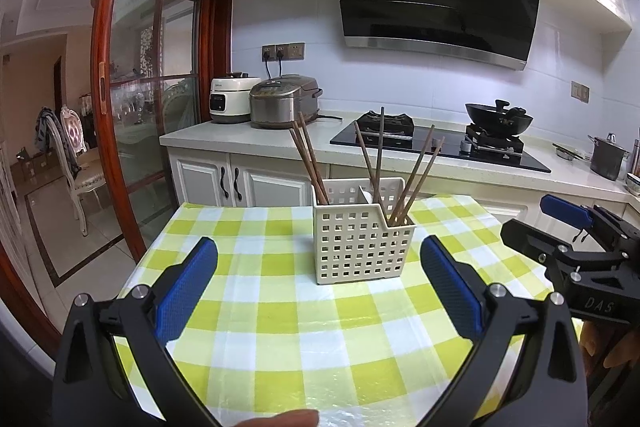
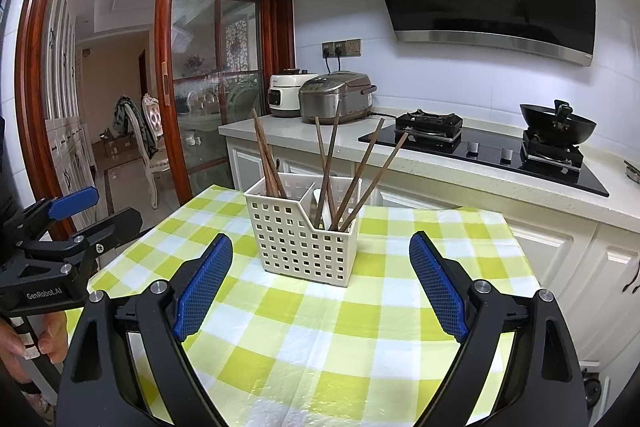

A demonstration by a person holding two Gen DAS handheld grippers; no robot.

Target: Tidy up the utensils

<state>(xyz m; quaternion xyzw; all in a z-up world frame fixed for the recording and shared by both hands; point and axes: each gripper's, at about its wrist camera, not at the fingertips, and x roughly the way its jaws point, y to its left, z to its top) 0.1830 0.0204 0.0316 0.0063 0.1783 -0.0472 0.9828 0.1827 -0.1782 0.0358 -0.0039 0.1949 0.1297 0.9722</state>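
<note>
A cream perforated utensil holder stands on the green-and-white checked tablecloth. Several brown chopsticks stand in it, two in the left compartment, the others on the right beside something white. My left gripper is open and empty, a little short of the holder. My right gripper is open and empty, also just short of it. Each gripper shows at the edge of the other's view.
A kitchen counter runs behind the table with two rice cookers, a black hob and a wok. A glass sliding door and a chair are to the left.
</note>
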